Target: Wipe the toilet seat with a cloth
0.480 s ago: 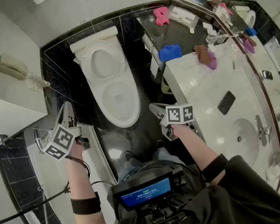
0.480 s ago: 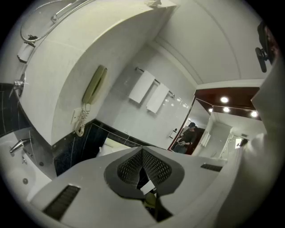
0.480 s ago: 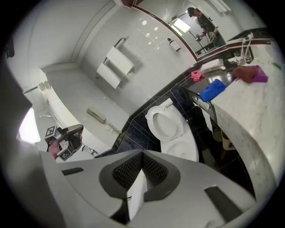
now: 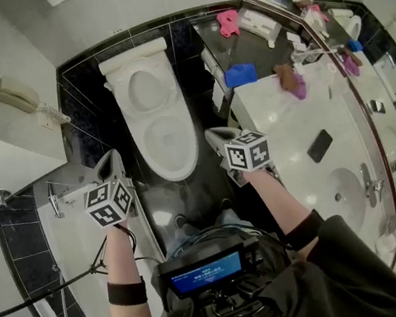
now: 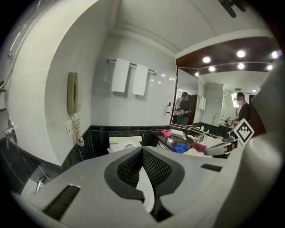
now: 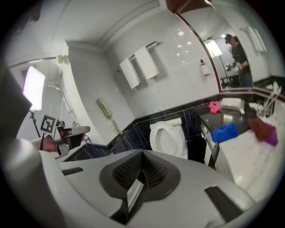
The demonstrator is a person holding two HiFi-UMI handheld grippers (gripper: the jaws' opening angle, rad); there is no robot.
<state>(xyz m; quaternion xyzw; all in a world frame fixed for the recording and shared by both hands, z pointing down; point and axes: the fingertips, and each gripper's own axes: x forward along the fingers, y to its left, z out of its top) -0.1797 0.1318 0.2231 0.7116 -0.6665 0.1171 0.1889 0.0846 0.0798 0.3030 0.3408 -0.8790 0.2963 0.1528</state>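
toilet (image 4: 143, 88) faced, nothing in hand: the left gripper (image 4: 112, 161) and right gripper (image 4: 216, 138) are held side by side and tipped slightly down, one at each flank of the seat (image 4: 176, 170), as if squared up before work is begun. the left jaws are pressed together on nothing; the right jaws are likewise closed and empty, with only a sliver left between the pads. the seat lies white and bare, and no cloth is carried. a blue cloth (image 4: 241, 74) sits on the dark counter (image 4: 255, 48) just beside the toilet, a pink cloth (image 4: 228, 22) farther back, a purple cloth (image 4: 293, 82) on the marble top by the mirror. the blue cloth, nearest the right gripper, is judged the likely pick, so wiping is taken as not yet started. whether the lid is raised cannot be settled from above. the person's legs are largely hidden under a chest-mounted screen (image 4: 206, 271), and the sink (image 4: 343, 193) is partly cut off by a sleeve.
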